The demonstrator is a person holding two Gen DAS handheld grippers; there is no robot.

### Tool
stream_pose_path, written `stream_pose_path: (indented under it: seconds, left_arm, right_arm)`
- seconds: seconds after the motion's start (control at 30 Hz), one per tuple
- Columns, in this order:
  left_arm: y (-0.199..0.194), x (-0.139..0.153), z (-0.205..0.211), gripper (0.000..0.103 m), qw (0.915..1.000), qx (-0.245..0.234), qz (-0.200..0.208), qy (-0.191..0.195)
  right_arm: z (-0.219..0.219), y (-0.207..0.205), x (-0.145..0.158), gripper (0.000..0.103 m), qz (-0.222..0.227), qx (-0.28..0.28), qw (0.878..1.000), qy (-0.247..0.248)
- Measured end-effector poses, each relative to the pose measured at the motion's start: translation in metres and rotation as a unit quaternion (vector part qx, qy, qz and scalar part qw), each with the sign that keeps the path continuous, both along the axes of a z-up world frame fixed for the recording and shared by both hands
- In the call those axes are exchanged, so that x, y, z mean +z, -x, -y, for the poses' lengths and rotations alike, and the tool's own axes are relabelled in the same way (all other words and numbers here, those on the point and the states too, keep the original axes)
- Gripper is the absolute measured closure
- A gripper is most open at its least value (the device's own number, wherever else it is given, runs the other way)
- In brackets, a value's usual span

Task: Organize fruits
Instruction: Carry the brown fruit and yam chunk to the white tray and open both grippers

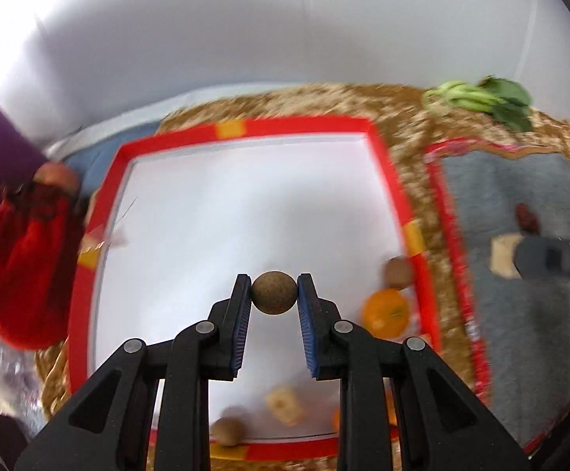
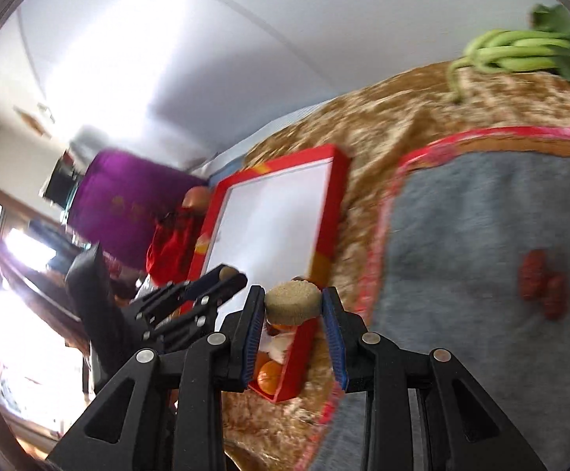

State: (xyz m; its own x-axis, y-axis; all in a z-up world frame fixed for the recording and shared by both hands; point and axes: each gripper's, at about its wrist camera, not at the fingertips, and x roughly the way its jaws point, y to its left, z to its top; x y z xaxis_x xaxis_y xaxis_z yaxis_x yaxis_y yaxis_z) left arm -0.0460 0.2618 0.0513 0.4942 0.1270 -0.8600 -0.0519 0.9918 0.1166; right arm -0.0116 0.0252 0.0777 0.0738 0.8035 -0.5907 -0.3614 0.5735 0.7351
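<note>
Over a red-rimmed white tray point(image 1: 383, 165), the left gripper point(image 1: 274, 294) clamps a small brown round fruit point(image 1: 274, 293) while the right gripper point(image 2: 293, 306) clamps a tan cylindrical piece point(image 2: 293, 301).

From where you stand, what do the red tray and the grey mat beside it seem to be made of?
The red tray looks like glossy printed cardboard: thin straight walls, smooth white floor. The grey mat looks like soft matte felt or fleece: fuzzy surface, stitched red edging. Blur leaves both uncertain.

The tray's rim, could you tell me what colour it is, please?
The tray's rim is red with yellow patches; the left wrist view shows it best.
</note>
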Motion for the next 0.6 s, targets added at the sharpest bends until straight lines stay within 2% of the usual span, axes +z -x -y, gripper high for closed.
stream_pose_path:
  seconds: [0.1,0.3,0.47,0.6]
  left_arm:
    - [0.001,-0.015,-0.012,0.081,0.9993,0.018,-0.031,0.011]
    - [0.003,-0.017,-0.004,0.081,0.9992,0.008,-0.038,0.007]
    - [-0.002,-0.019,0.003,0.081,0.9990,0.001,-0.044,0.003]
    - [-0.002,-0.016,-0.001,0.081,0.9991,0.014,-0.040,0.003]
  right_arm:
    - [-0.026,0.017,-0.006,0.073,0.010,0.034,0.999,0.016]
    - [-0.061,0.038,-0.027,0.072,0.009,0.072,0.996,0.044]
    - [-0.067,0.043,-0.028,0.071,0.016,0.073,0.996,0.043]
    - [-0.069,0.043,-0.027,0.070,0.019,0.066,0.997,0.040]
